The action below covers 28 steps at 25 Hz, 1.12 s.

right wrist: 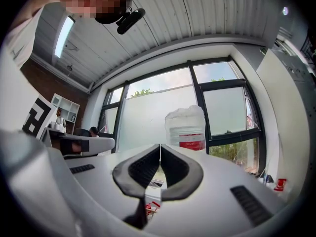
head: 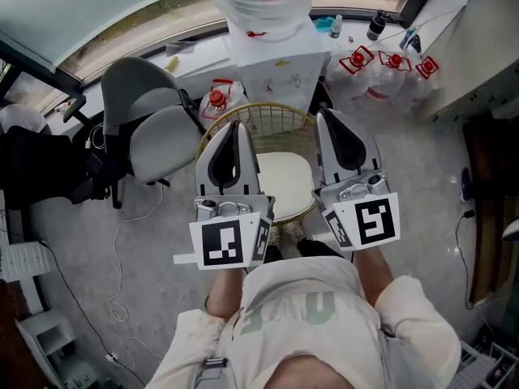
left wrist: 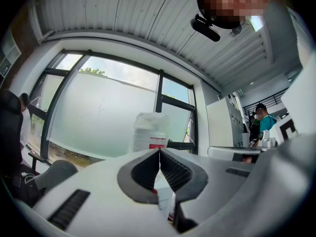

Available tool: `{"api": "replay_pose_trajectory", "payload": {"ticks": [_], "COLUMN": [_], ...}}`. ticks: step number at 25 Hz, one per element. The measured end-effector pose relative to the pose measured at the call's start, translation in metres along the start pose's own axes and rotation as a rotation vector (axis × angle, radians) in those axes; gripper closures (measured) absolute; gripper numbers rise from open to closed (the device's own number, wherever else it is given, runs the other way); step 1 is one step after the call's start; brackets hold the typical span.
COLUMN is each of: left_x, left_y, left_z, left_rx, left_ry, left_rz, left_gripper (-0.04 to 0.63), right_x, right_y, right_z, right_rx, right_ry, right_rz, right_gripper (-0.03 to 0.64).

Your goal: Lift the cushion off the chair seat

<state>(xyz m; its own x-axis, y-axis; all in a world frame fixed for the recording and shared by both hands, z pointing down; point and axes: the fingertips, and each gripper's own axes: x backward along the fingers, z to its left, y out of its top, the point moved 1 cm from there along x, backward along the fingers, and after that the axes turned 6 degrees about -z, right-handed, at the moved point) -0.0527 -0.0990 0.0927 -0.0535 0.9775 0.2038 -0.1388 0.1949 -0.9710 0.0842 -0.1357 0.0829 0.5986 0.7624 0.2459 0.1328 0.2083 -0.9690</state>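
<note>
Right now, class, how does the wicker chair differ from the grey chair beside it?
The wicker chair has an open woven back; the grey chair has solid shells. The wicker chair carries a cream cushion; the grey chair's seat is bare. Nobody sits in either.

Place: an office-type workroom with a drinks corner
Seating: a grey office chair [head: 154, 136] beside a wicker chair [head: 217, 128] on a grey floor [head: 162, 314]
Drinks corner: a white water dispenser [head: 276, 67] carrying a big jug [head: 263, 2], with wrapped packs of red-capped bottles [head: 381, 67] next to it
Windows: tall, dark-framed panes [right wrist: 163, 112], mostly frosted
Ceiling: white corrugated sheet [right wrist: 197, 19] with a strip light [right wrist: 63, 36]
Storage: white cubby shelves [right wrist: 66, 110] on a brown wall
Floor clutter: loose cables [head: 122, 282]
People: a person [left wrist: 261, 120] in the background
</note>
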Motion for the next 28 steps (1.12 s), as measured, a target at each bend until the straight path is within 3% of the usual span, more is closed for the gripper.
{"api": "replay_pose_trajectory", "payload": {"ticks": [9, 17, 21, 28], "left_x": [-0.003, 0.022, 0.052, 0.118], "left_y": [-0.066, -0.152, -0.197, -0.307], "left_z": [0.028, 0.079, 0.105, 0.126], "left_rx": [0.167, 0.326, 0.358, 0.663], "left_ry": [0.028, 0.171, 0.271, 0.384], "left_rz": [0.099, 0.157, 0.193, 0.258], "left_gripper": [0.58, 0.52, 0.508, 0.423], "right_x": [-0.011, -0.013, -0.009, 0.005], "right_y": [-0.055, -0.135, -0.17, -0.228], "right_z": [-0.003, 0.001, 0.014, 0.041], "right_rx": [-0.016, -0.043, -0.05, -0.072], "right_ry": [0.037, 0.097, 0.128, 0.201], "right_rz": [0.08, 0.175, 0.228, 0.317], "right_gripper": [0.6, 0.6, 0.6, 0.6]}}
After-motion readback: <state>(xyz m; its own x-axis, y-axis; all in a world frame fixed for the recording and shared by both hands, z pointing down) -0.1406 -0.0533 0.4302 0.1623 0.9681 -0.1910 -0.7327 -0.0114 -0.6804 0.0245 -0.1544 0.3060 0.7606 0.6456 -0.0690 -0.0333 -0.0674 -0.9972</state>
